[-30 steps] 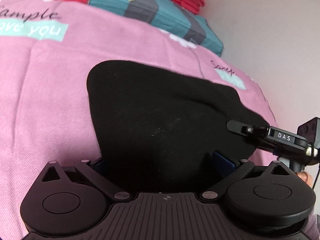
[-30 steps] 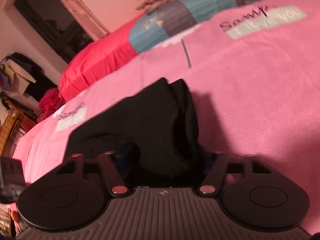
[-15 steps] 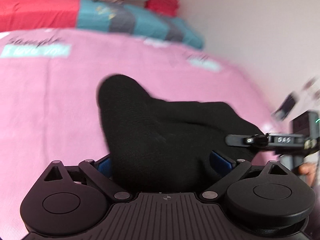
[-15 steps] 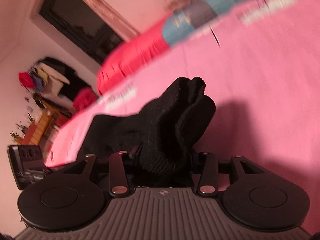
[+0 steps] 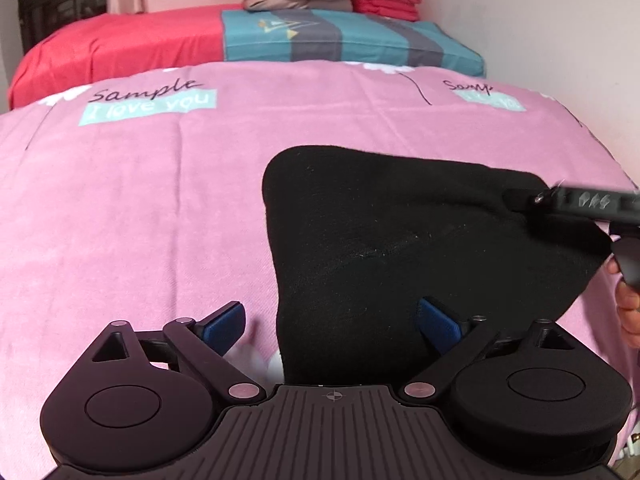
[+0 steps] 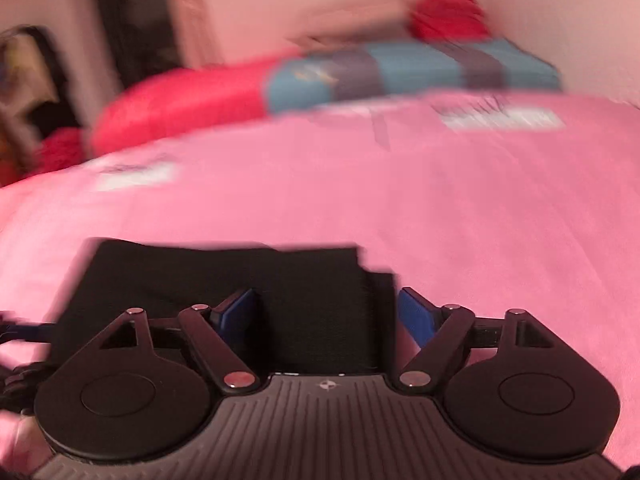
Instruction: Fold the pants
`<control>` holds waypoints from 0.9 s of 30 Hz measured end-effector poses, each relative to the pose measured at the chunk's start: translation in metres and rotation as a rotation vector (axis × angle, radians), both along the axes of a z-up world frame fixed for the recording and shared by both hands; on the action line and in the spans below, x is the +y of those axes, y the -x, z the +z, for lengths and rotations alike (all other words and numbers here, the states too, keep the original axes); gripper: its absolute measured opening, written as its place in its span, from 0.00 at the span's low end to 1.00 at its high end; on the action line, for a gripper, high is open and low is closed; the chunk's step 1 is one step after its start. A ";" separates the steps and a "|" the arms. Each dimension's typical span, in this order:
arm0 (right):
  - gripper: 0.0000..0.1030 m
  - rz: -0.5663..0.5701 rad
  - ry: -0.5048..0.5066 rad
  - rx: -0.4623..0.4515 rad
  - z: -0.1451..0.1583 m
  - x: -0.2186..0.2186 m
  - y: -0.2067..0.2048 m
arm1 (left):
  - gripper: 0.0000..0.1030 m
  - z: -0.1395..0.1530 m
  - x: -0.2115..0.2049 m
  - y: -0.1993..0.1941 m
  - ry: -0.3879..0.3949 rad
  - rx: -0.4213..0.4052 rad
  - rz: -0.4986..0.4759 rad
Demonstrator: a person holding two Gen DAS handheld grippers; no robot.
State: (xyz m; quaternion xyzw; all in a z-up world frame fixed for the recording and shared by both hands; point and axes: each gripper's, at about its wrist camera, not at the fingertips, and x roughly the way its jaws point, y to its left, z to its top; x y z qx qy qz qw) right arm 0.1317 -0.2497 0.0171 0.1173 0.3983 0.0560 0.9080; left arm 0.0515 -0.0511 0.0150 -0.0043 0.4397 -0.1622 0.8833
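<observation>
One pink bedspread (image 5: 132, 208) carries black pants (image 5: 400, 248), pillows (image 5: 340, 36) behind.

Bright even light, fisheye bending at edges, right wrist view motion-blurred, pink-tinted

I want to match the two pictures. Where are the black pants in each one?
Left wrist view: the black pants lie right of centre on the pink blanket, running down between the left tongs.
Right wrist view: the black pants lie lower left, blurred, with the right tongs opening around them.
Shared landmark: the teal and grey striped pillow at the far end.
</observation>
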 end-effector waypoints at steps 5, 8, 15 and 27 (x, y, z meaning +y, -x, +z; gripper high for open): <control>0.84 -0.010 -0.116 0.000 0.012 -0.016 0.030 | 1.00 0.009 0.003 0.007 -0.052 -0.026 0.022; 0.84 0.033 -0.099 0.046 0.006 -0.019 0.048 | 1.00 0.014 0.005 0.014 -0.089 -0.049 0.035; 0.88 -0.028 -0.266 0.104 -0.008 -0.056 0.081 | 1.00 0.031 0.015 0.034 -0.181 -0.085 0.051; 0.90 -0.031 0.056 0.132 0.011 -0.054 0.095 | 1.00 0.024 0.050 0.046 -0.352 -0.059 0.176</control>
